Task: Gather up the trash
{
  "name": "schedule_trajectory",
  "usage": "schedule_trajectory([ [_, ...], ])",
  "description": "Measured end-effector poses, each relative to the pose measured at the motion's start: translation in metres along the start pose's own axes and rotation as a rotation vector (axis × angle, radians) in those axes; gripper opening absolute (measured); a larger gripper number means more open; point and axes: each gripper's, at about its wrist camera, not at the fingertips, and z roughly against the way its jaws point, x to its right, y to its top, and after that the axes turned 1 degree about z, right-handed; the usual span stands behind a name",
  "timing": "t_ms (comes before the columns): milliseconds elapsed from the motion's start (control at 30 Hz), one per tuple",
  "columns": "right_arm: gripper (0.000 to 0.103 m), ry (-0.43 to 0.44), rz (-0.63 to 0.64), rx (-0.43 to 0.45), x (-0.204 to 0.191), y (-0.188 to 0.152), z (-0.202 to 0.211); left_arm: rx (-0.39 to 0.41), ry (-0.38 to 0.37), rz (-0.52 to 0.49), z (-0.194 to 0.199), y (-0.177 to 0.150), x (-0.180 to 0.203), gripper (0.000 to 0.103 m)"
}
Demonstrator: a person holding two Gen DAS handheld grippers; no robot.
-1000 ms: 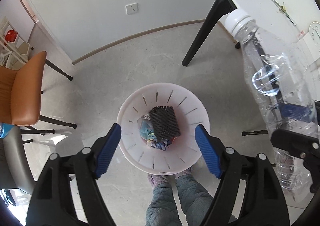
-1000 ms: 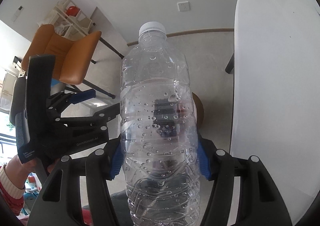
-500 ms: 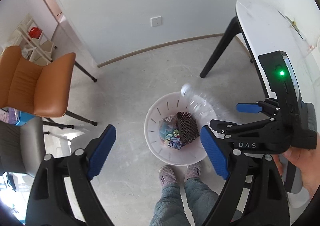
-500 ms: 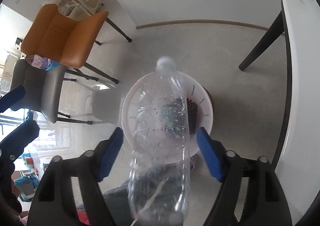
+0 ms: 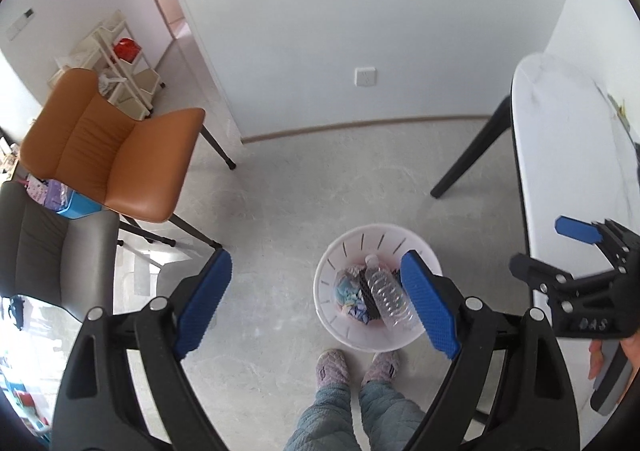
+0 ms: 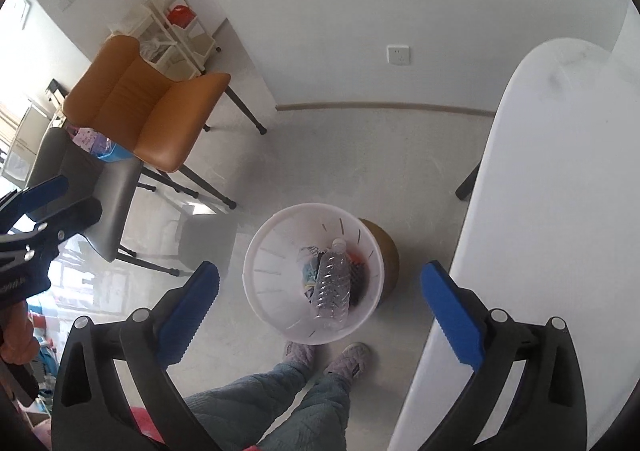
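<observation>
A clear plastic bottle [image 5: 388,295] [image 6: 332,287] lies slanted, cap up, inside the white slotted bin [image 5: 332,315] [image 6: 272,279] on the floor, on top of crumpled paper and a black mesh piece. My left gripper [image 5: 316,259] hangs high above the bin, open and empty. My right gripper [image 6: 320,269] is also above the bin, its jaws opening wide with nothing between them. Each gripper shows at the edge of the other's view: the right gripper [image 5: 548,247] and the left gripper [image 6: 60,203].
An orange chair [image 5: 112,155] and a grey chair [image 5: 48,251] stand left of the bin. A white table [image 5: 568,155] with black legs [image 5: 472,159] runs along the right. The person's feet [image 5: 356,367] stand just below the bin. A brown round object [image 6: 388,251] sits beside it.
The right gripper let go of the bottle, which dropped into the bin. Both grippers rose, so the bin looks smaller. The right jaws have spread wider.
</observation>
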Motion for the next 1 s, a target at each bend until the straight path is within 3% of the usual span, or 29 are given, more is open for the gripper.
schedule_trajectory([
  [267,0.1,-0.012,0.097,0.199,-0.005,0.022,0.101,0.214,0.069,0.078,0.088,0.024,0.007,0.095],
  [467,0.101,-0.014,0.132,0.315,-0.002,0.027,0.156,0.333,0.113,0.109,0.141,0.032,0.011,0.095],
  [1000,0.101,-0.083,0.09,0.423,0.015,0.01,0.208,0.419,0.091,0.087,0.176,0.035,0.034,0.095],
])
